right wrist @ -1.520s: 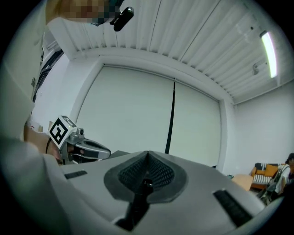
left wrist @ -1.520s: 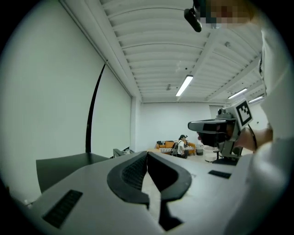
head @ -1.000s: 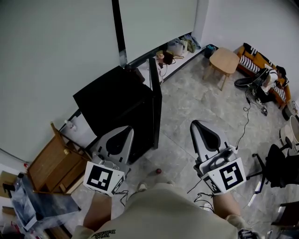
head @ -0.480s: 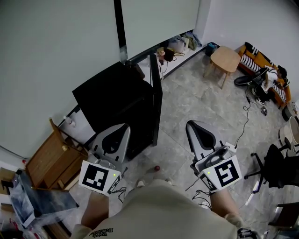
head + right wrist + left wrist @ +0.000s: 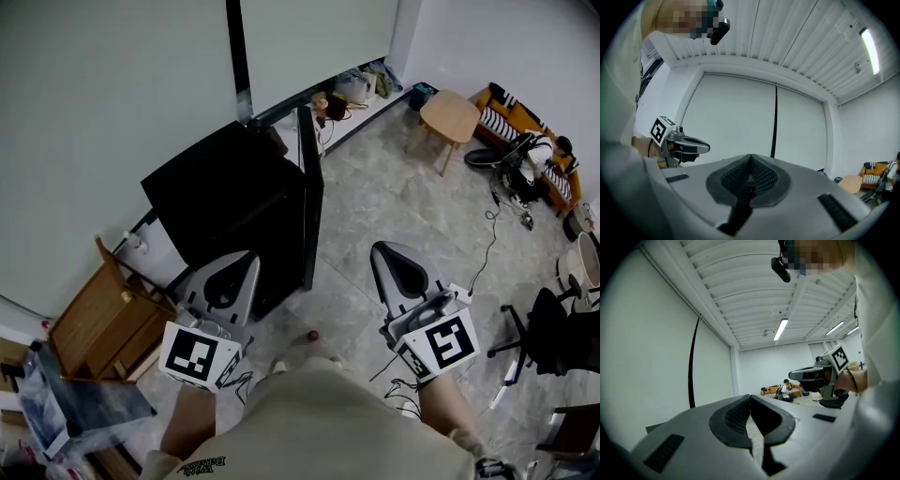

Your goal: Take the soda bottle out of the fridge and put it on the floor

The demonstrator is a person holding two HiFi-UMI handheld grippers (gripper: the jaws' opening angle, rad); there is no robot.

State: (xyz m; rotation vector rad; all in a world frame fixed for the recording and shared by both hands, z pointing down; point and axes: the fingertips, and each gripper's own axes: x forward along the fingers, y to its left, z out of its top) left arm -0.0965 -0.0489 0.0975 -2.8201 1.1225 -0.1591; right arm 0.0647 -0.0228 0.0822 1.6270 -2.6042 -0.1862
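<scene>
In the head view, a black fridge stands against the white wall, its door facing right and seen edge-on. No soda bottle shows in any view. My left gripper is held low in front of the fridge's near corner, jaws shut and empty. The right gripper hovers over the tiled floor to the right of the door, shut on nothing. Each gripper view points up at wall and ceiling; the left gripper sees the right gripper, and the right gripper sees the left gripper.
A wooden cabinet stands left of the fridge. A small red object lies on the floor by my feet. Farther right are a round wooden table, a seated person, cables and a black office chair.
Both grippers have drifted slightly down and left in the head view. Their jaws have stayed shut.
</scene>
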